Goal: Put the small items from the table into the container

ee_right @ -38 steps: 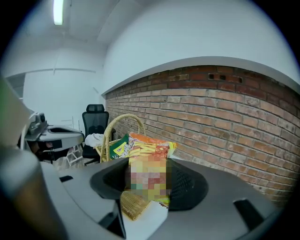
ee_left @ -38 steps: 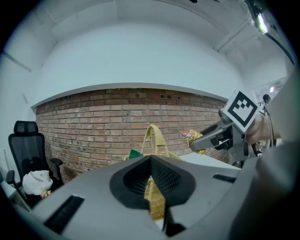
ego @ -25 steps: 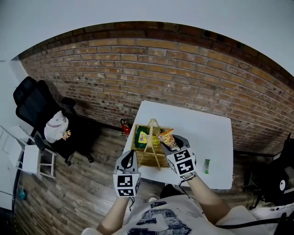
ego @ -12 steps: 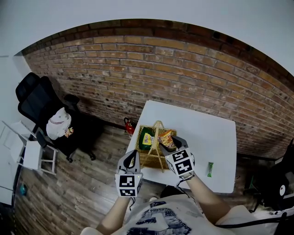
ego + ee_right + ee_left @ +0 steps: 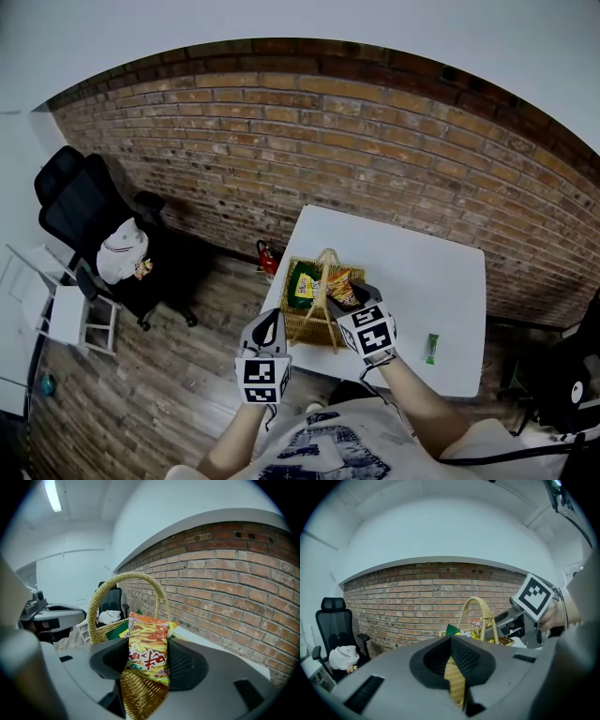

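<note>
In the head view, the right gripper [image 5: 351, 296] is holding a snack bag [image 5: 341, 281] over the wicker basket [image 5: 302, 328] on the white table [image 5: 422, 272]. The left gripper [image 5: 267, 323] is sitting at the basket's near corner, and a green packet [image 5: 431, 348] is lying well apart. The left gripper view is showing jaws drawn together with wicker in the slit, apparently pinching the rim. The right gripper view is showing jaws clamping the bag's sides above the basket. The placing step is looking under way; the next move is likely calling for lowering the bag inside and letting go.
</note>
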A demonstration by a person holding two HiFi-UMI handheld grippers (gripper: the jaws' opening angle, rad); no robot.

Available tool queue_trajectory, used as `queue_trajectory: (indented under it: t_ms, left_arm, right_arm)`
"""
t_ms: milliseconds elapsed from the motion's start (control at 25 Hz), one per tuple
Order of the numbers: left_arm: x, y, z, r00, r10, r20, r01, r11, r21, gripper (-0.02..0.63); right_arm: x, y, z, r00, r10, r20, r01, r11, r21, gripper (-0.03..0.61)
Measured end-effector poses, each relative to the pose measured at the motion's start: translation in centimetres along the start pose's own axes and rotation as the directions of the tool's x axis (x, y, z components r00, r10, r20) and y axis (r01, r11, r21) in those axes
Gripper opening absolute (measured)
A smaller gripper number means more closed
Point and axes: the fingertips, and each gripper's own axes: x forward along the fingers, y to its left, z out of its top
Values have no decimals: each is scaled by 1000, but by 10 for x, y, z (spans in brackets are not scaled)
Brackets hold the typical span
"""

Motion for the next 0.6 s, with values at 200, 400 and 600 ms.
queue_trajectory:
  t_ms: [200, 400, 600]
  left_arm:
    - [4, 2, 0, 1000, -3, 3, 3, 1000, 6, 51]
    - [6, 1, 1, 1000, -9, 4, 9, 1000, 6, 51]
    - [8, 1, 0, 1000, -9, -1, 9, 1000, 7, 51]
  right_arm:
    - [4, -1, -2, 1000, 2, -5, -2, 1000, 4, 250]
    - [7, -3, -4, 1000, -2, -5, 2, 1000, -10, 250]
    - [9, -1, -4, 1000, -5, -5, 5, 999, -32, 250]
